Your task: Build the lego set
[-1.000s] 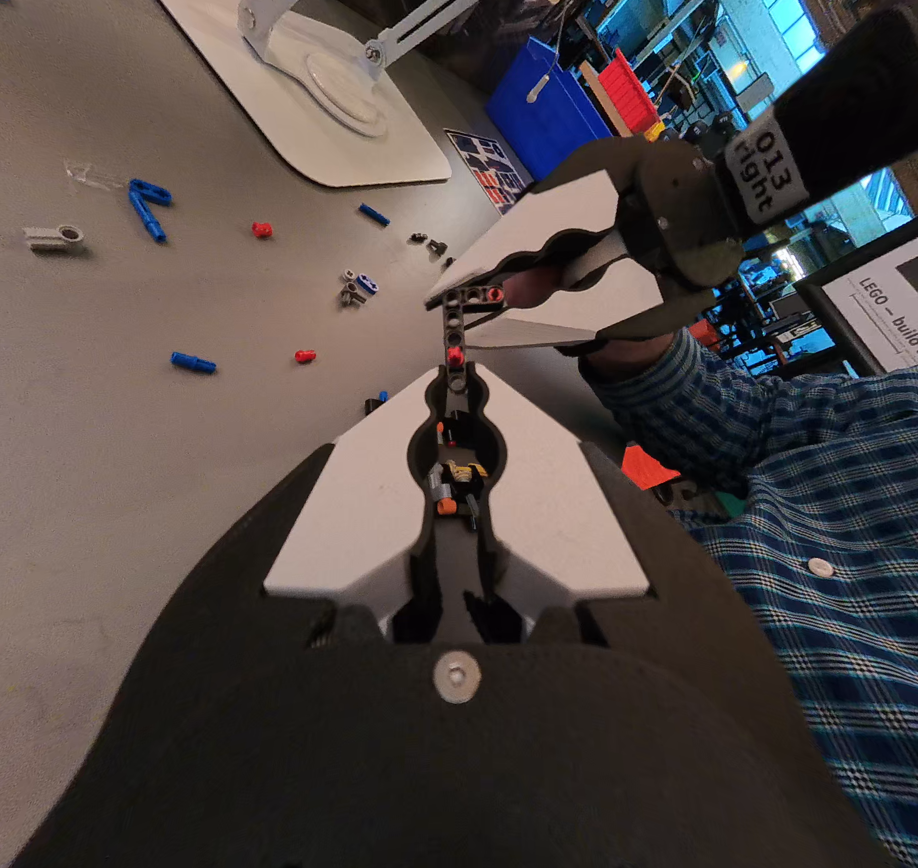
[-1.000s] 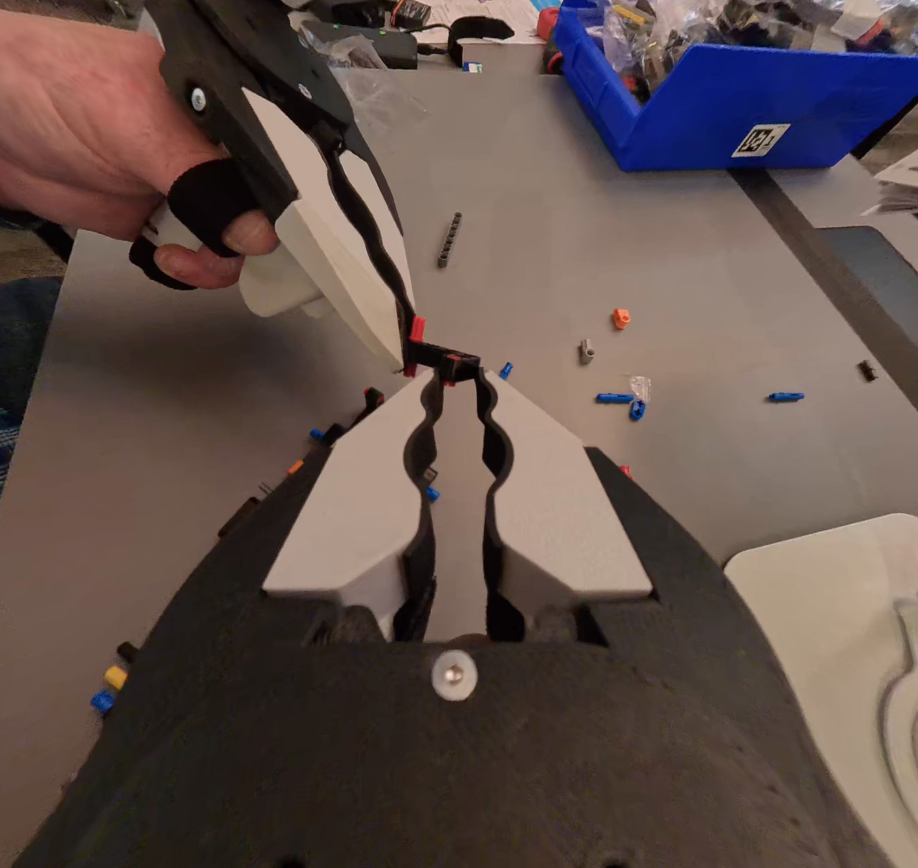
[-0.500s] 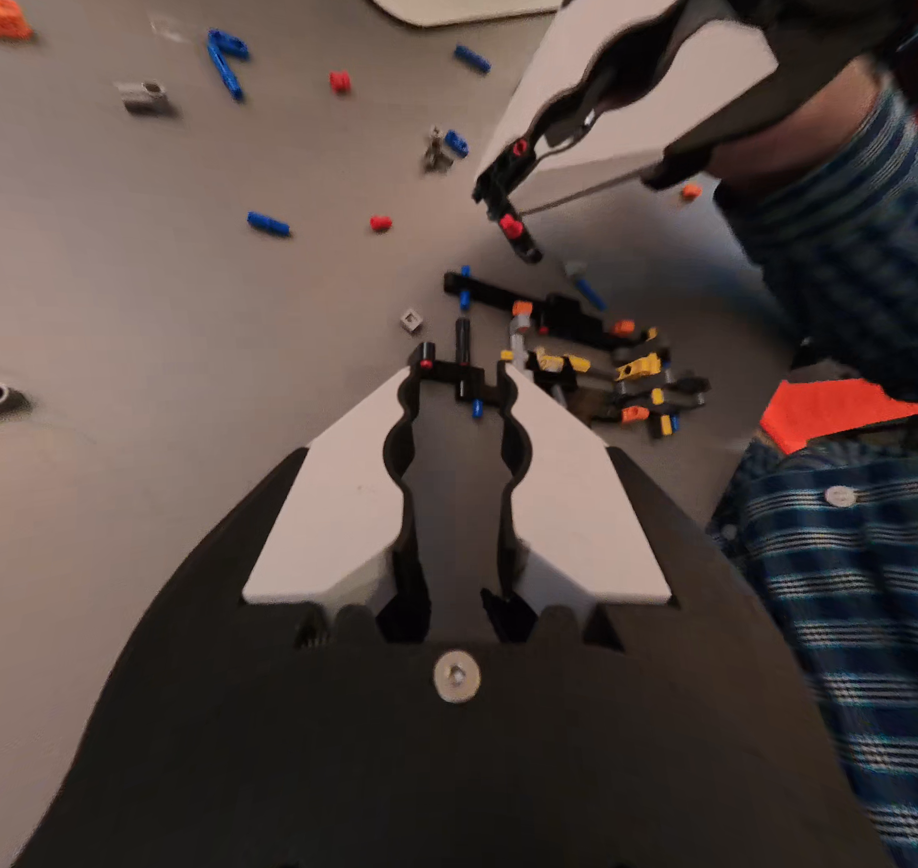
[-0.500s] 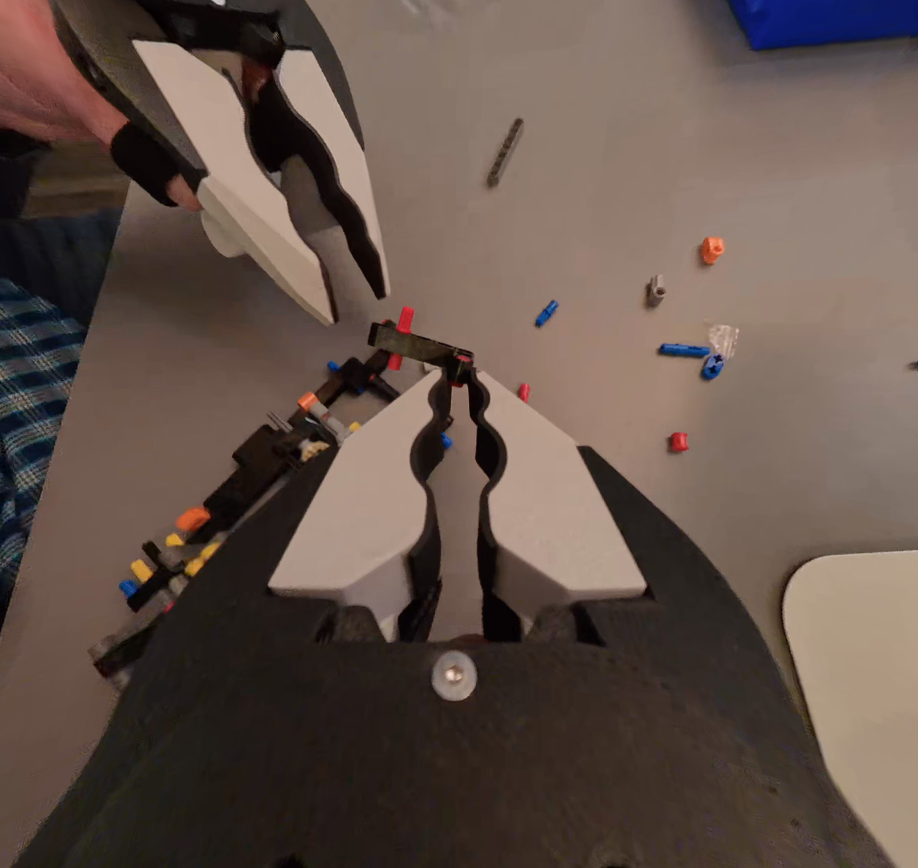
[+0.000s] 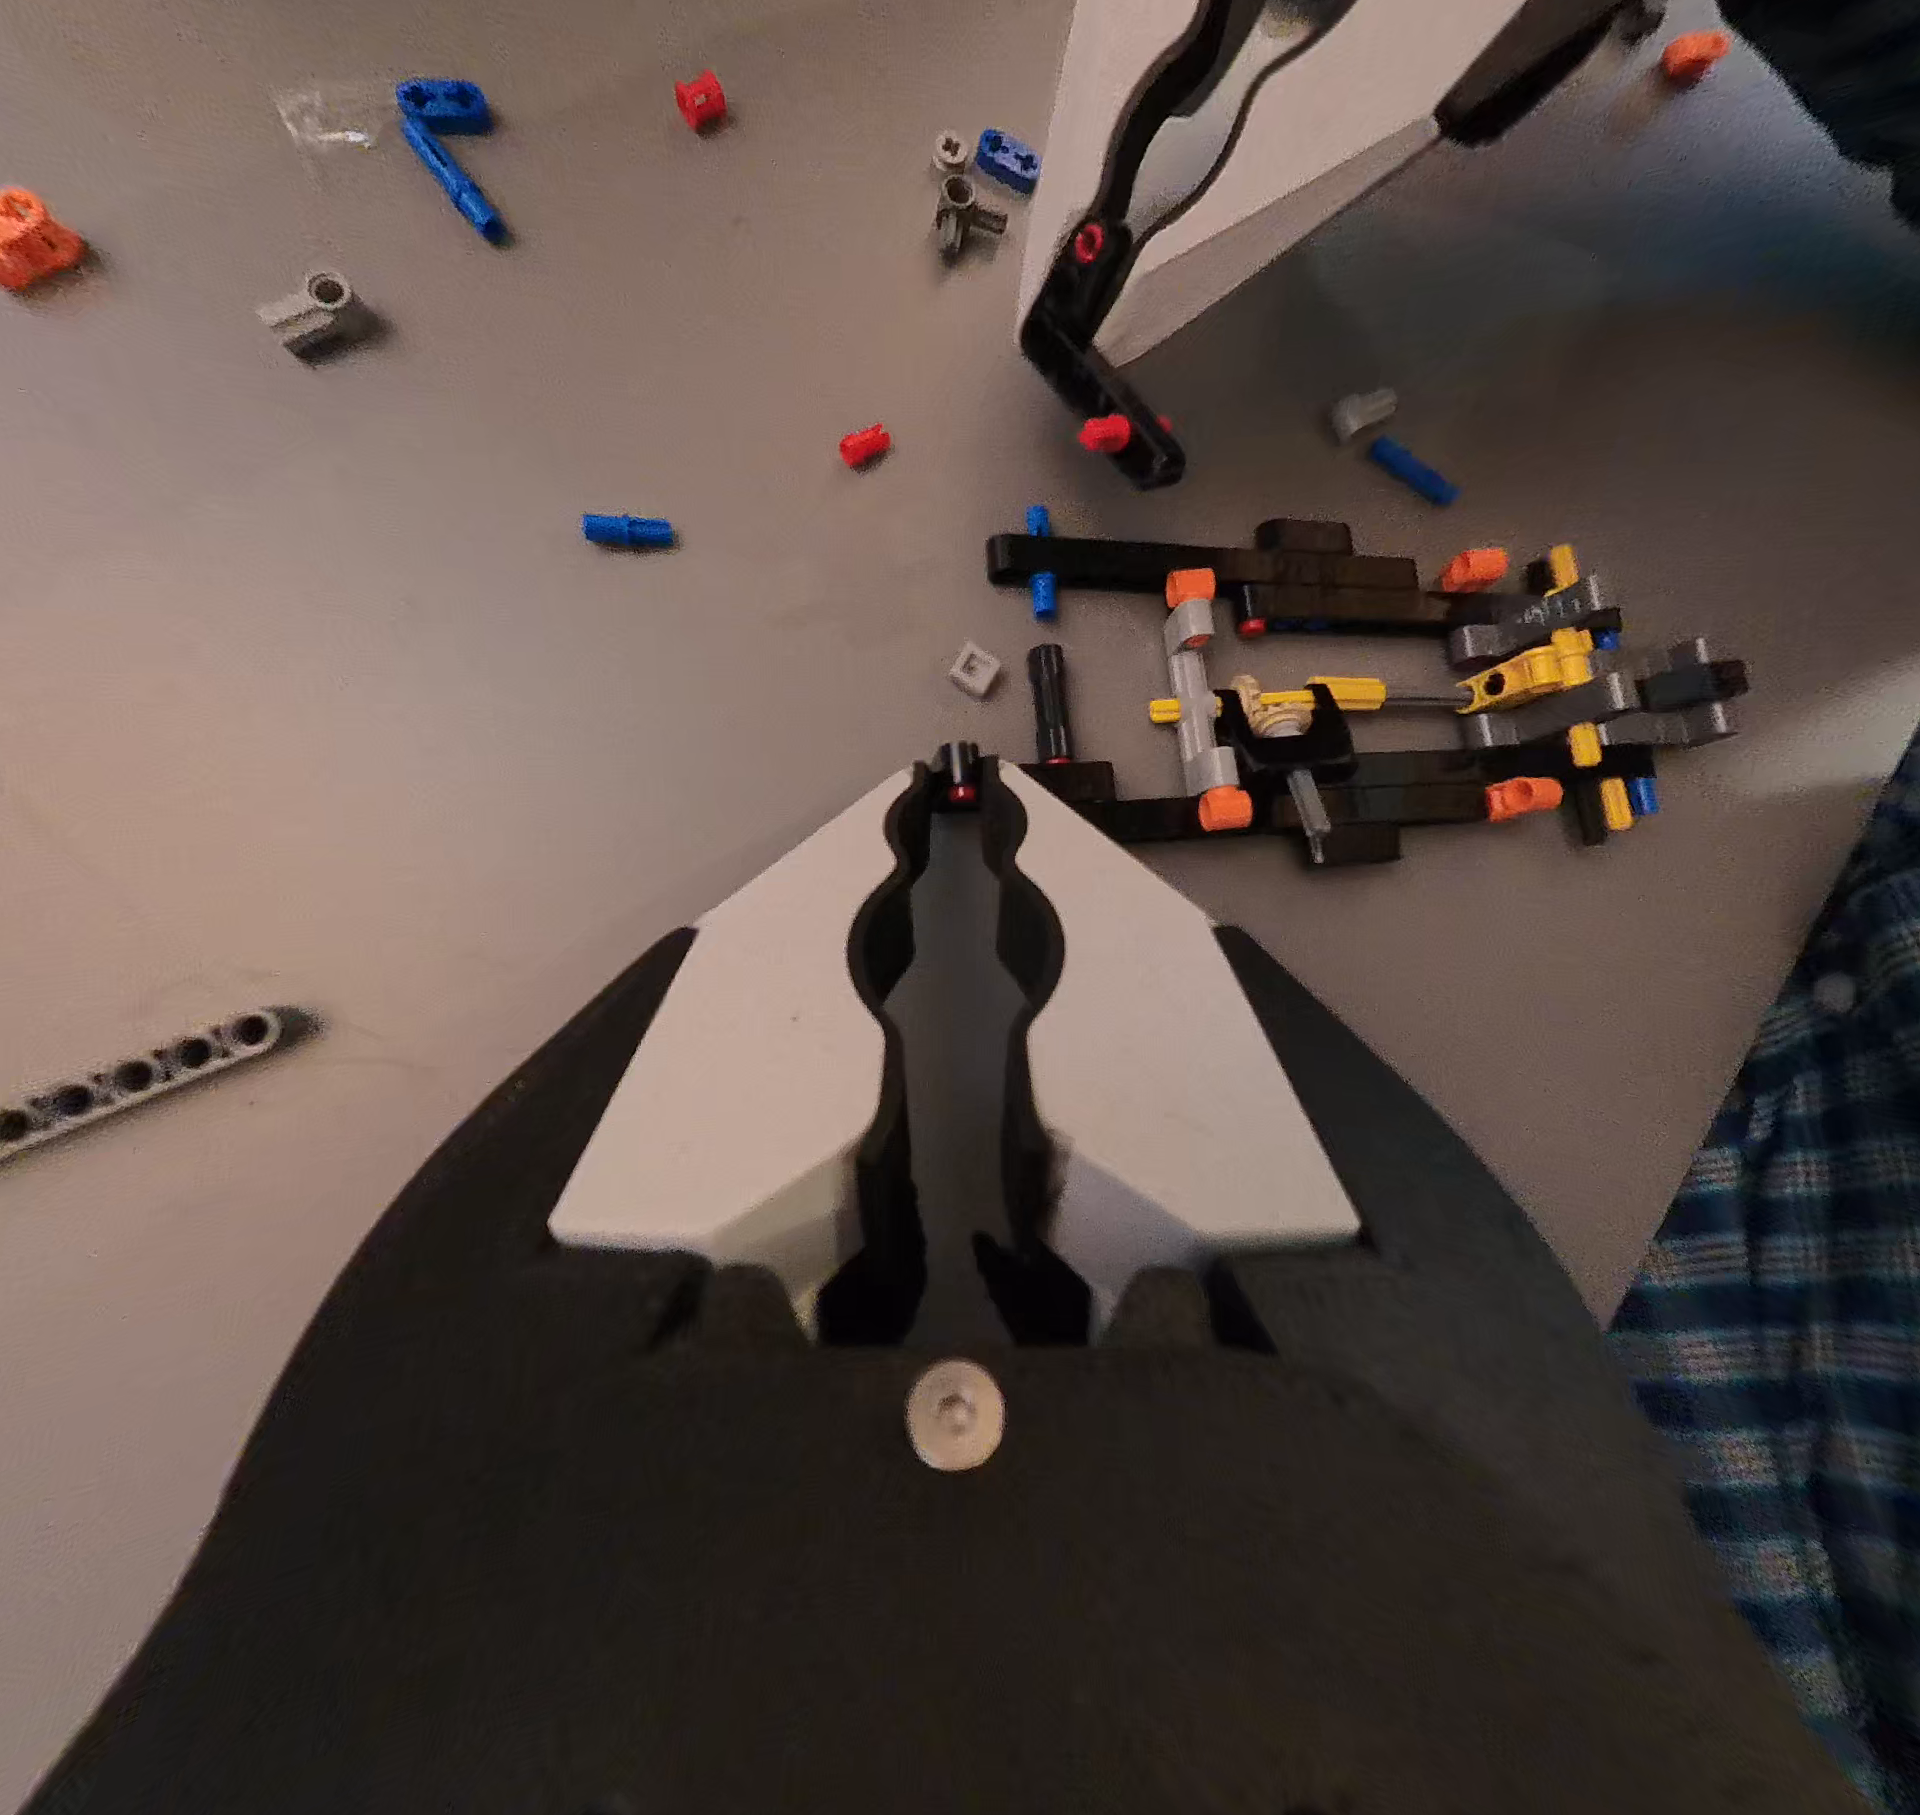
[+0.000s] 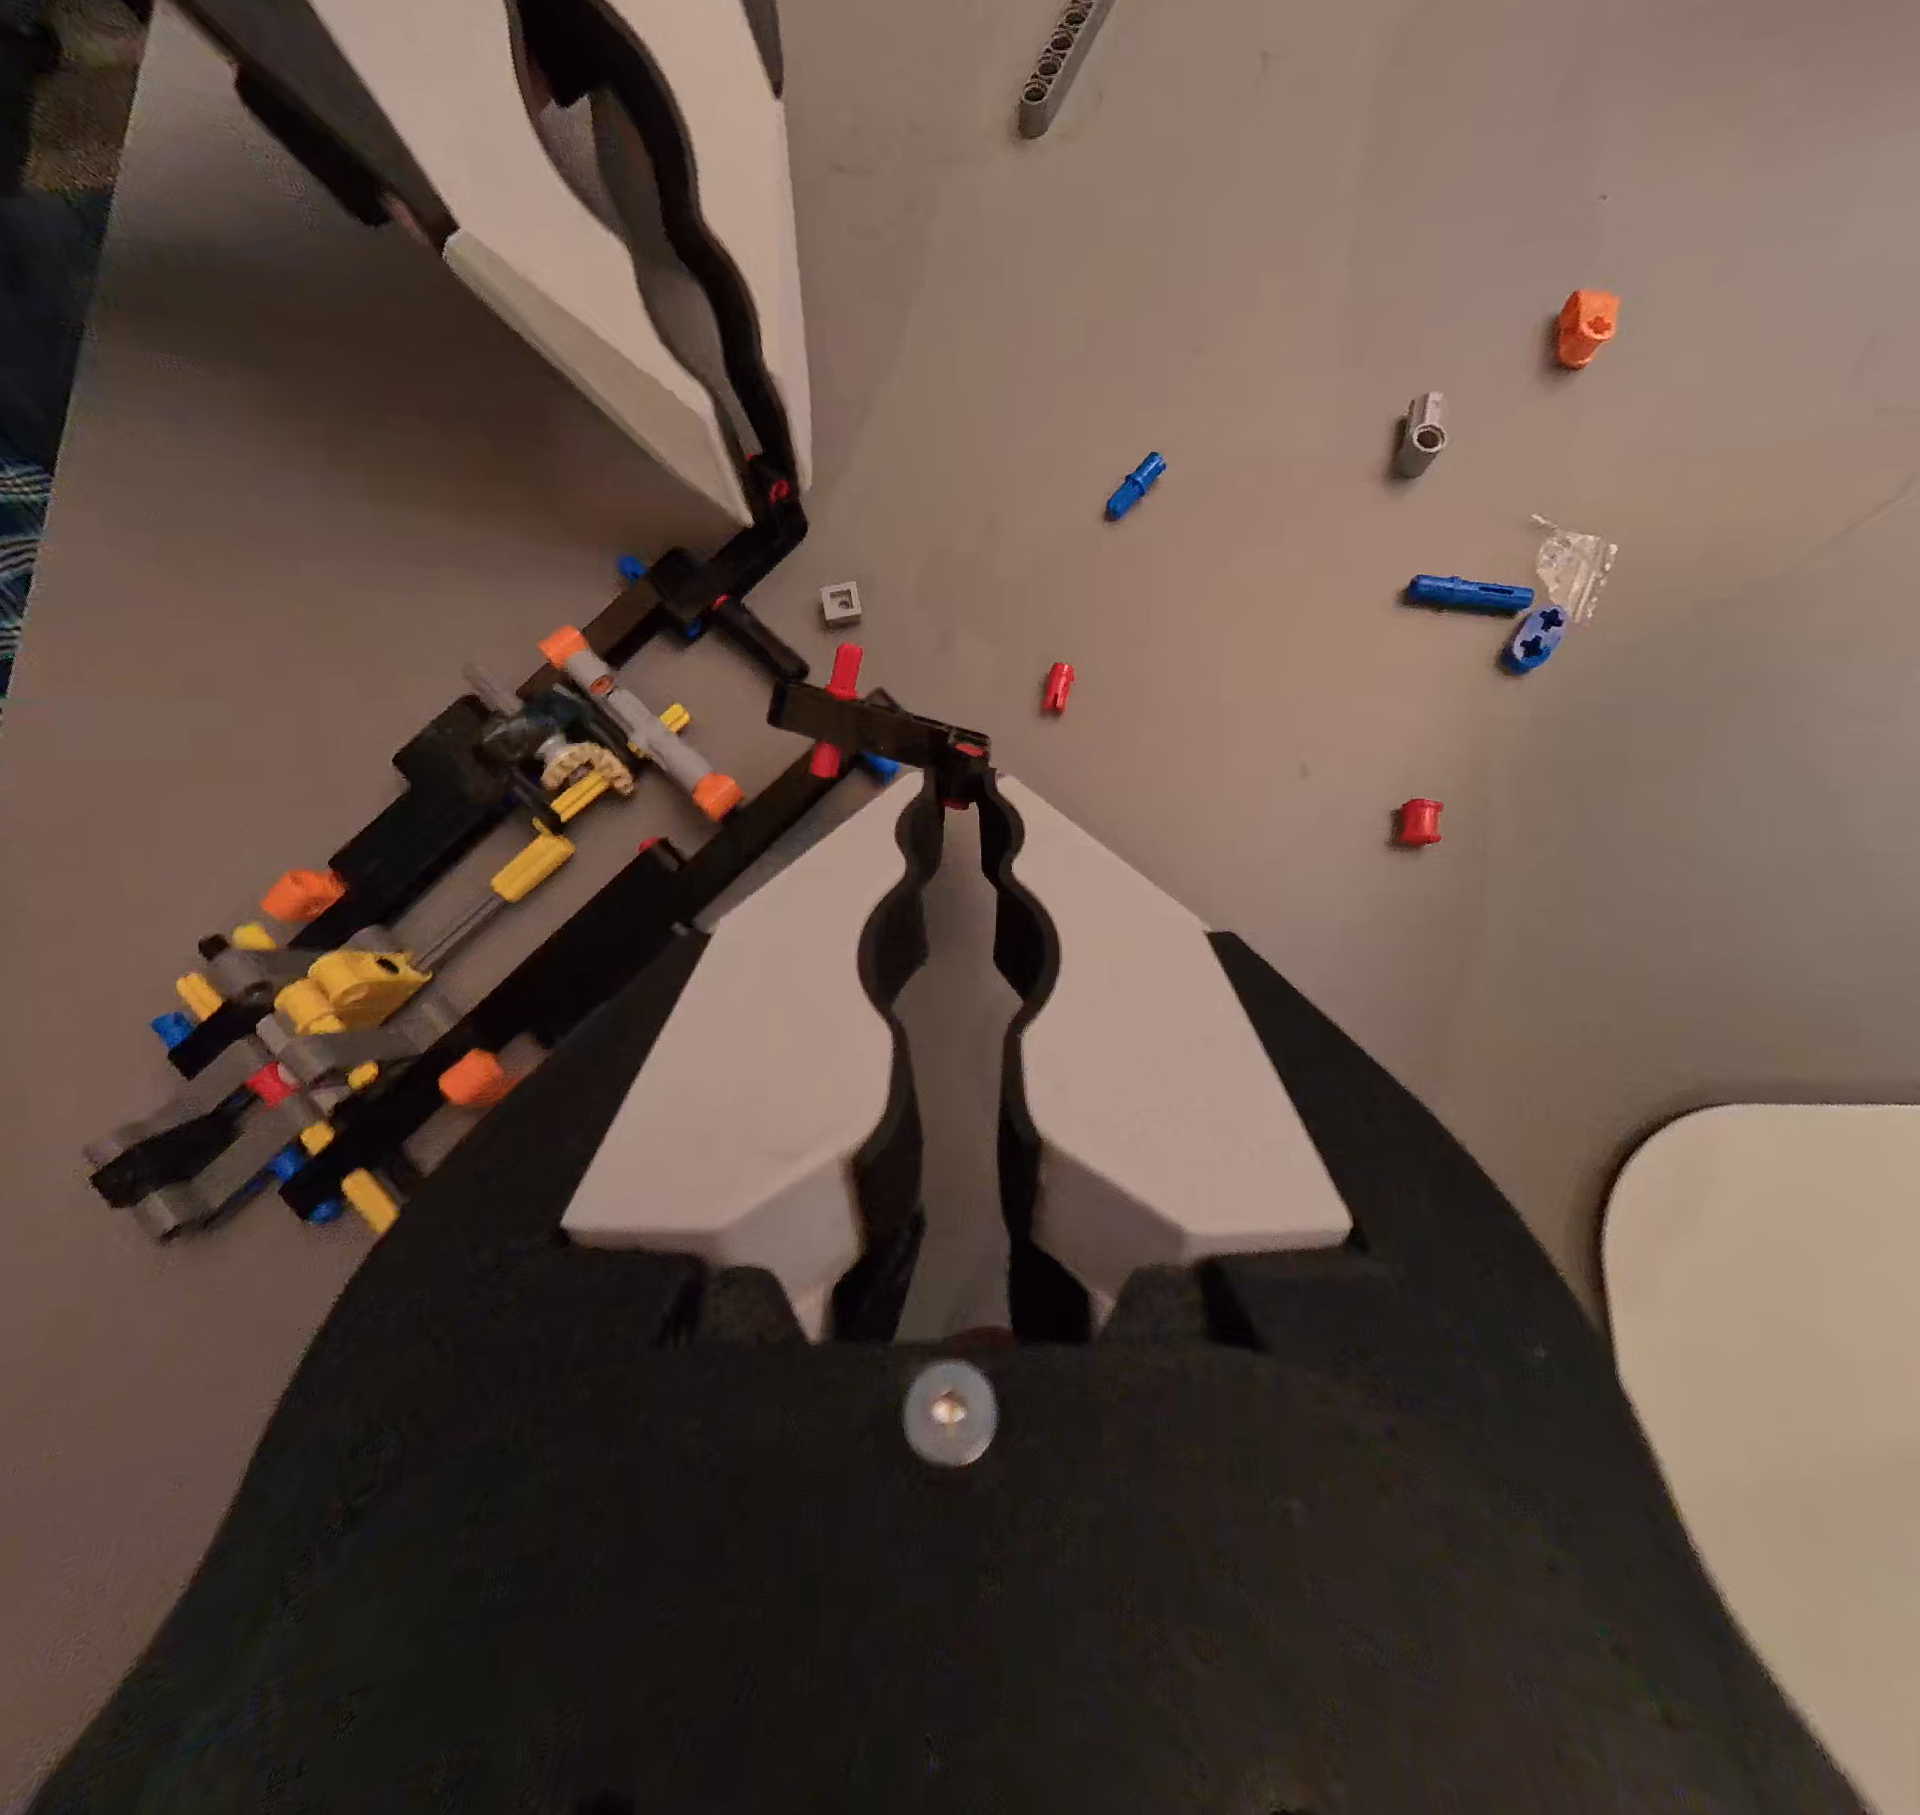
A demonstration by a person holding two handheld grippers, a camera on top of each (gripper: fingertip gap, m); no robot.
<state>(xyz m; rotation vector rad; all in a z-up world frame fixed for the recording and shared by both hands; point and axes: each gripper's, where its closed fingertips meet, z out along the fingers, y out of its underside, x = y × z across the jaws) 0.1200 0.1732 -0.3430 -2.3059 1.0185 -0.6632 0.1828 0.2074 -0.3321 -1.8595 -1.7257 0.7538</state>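
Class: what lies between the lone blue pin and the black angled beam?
A red pin lies between blue pin and beam, in the left wrist view.

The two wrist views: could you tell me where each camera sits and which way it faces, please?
Left wrist view: on the left gripper, looking down at the grey table; its tips pinch a black piece; a plaid sleeve shows at the right edge.
Right wrist view: on the right gripper, looking down; it holds a black angled beam.
Both show the lego model and the other gripper.
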